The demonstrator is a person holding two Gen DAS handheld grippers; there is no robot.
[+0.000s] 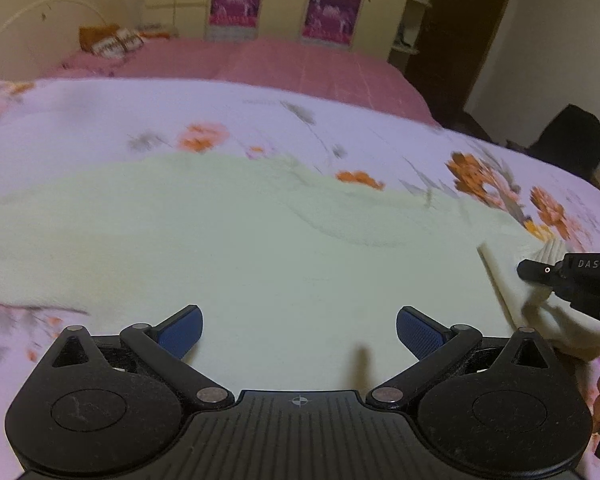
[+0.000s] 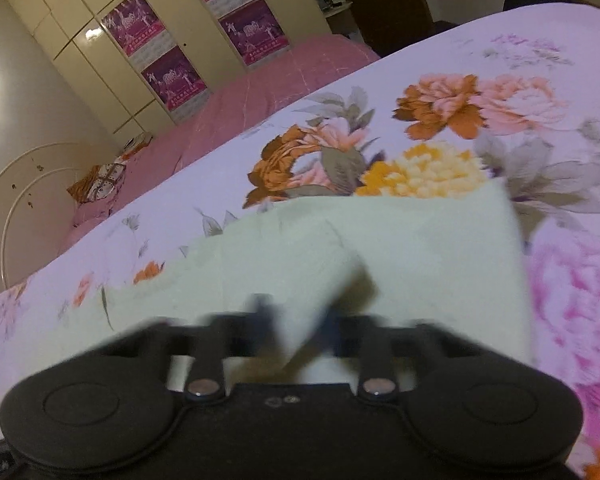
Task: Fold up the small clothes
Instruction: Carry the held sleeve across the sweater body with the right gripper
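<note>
- Garment position: pale green garment (image 1: 260,248) lies spread flat on the floral bedsheet (image 1: 100,120), directly under and ahead of the left gripper (image 1: 299,334); in the right wrist view its near corner (image 2: 340,264) is raised off the sheet at the right gripper (image 2: 296,320).
- Left gripper: jaws stand wide apart with nothing between them — the blue pads (image 1: 416,332) hover over the cloth without pinching it.
- Right gripper: jaws are closed on a fold of the garment; a ridge of cloth rises from between the fingers.
- Risk, shallow grip: the right fingers appear to hold only a thin edge of fabric. A quick pull is likely to let it slip out, and the corner drops back unfolded.
- Risk, dragging: nothing pins the garment down. If the right side lifts and travels, the whole piece may slide across the sheet and bunch instead of folding along a clean line.
- Risk, picking up the sheet: a low approach by the left fingers could catch the bedsheet together with the garment.
- Risk, uneven fold: a crease (image 1: 332,232) already runs across the cloth; folding over it would lock it in.
- Hard to make out: the right fingertips are motion-blurred, so the depth of the grip cannot be judged.
- Cut off: the garment's near and left edges leave the frame — its type and full outline cannot be told. In the left wrist view the right gripper shows only partly at the frame edge.
</note>
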